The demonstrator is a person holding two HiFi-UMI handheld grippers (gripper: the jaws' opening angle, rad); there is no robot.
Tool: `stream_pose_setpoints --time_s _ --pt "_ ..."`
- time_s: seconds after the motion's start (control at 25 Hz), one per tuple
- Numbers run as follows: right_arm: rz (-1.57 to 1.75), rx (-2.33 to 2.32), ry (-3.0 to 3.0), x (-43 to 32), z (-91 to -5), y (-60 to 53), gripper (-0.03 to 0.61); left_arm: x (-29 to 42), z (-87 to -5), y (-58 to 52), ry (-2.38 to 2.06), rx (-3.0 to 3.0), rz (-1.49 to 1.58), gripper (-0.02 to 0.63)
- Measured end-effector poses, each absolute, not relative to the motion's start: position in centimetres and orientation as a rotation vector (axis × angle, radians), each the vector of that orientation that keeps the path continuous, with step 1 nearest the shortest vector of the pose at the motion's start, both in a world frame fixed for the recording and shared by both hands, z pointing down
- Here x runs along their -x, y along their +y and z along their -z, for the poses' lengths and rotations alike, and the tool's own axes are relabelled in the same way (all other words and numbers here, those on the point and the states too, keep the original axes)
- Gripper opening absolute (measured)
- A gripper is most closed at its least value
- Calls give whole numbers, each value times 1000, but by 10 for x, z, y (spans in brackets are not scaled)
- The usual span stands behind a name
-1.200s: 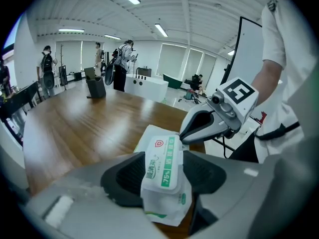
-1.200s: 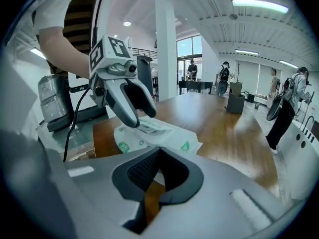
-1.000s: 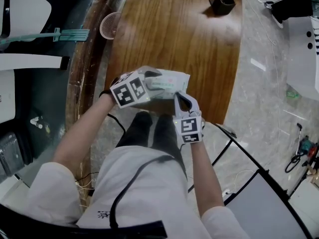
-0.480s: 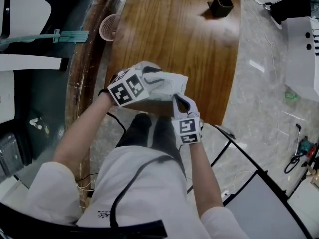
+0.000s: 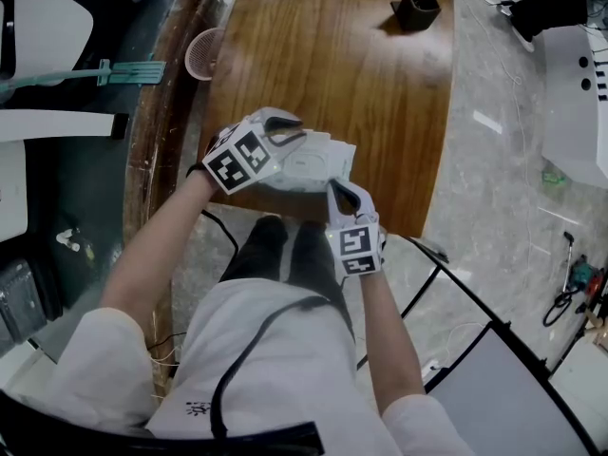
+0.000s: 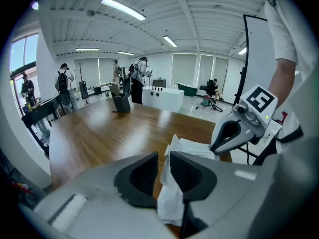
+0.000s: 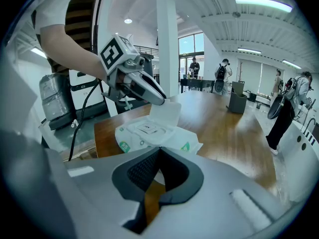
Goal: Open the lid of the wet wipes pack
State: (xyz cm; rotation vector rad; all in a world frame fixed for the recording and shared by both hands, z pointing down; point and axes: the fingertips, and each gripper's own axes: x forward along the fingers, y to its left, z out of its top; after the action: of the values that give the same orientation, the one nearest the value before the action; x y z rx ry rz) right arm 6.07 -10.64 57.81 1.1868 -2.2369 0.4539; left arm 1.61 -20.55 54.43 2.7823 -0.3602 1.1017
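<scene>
- My left gripper (image 5: pixel 291 129), centre-left, jaws just closing, pinches white plastic flip lid (image 7: pixel 167 114); shallow bite could slip.
- At centre, white soft wet wipes pack (image 5: pixel 318 167) on brown wooden table (image 5: pixel 332 55).
- My right gripper (image 5: pixel 339 190) clamps its corner; loosened, pack lifts.

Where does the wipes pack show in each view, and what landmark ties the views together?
Head view: pack at centre, at the table's near end.
Left gripper view: lower centre.
Right gripper view: centre, lid raised.
Shared landmark: black box at the table's far end, also in the left and right gripper views.
</scene>
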Motion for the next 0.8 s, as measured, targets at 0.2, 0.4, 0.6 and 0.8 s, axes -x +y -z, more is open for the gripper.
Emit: stream_pose_setpoints --time_s 0.2,0.4,0.6,0.8 --pt "-457 -1182 -2234 -60 -575 -105 9 -11 -556 -213 -392 -2754 -1135 80" --pt "-449 -1194 -2252 -58 -565 -106 9 -13 -564 -219 -404 -2755 -1140 78" --pt "-443 -1218 -2252 -61 -558 -105 9 -13 -571 -222 -404 -2738 -1153 78" --pt "-447 -1240 -2248 -65 -554 -101 9 -15 -575 -225 -412 -2731 -1148 78"
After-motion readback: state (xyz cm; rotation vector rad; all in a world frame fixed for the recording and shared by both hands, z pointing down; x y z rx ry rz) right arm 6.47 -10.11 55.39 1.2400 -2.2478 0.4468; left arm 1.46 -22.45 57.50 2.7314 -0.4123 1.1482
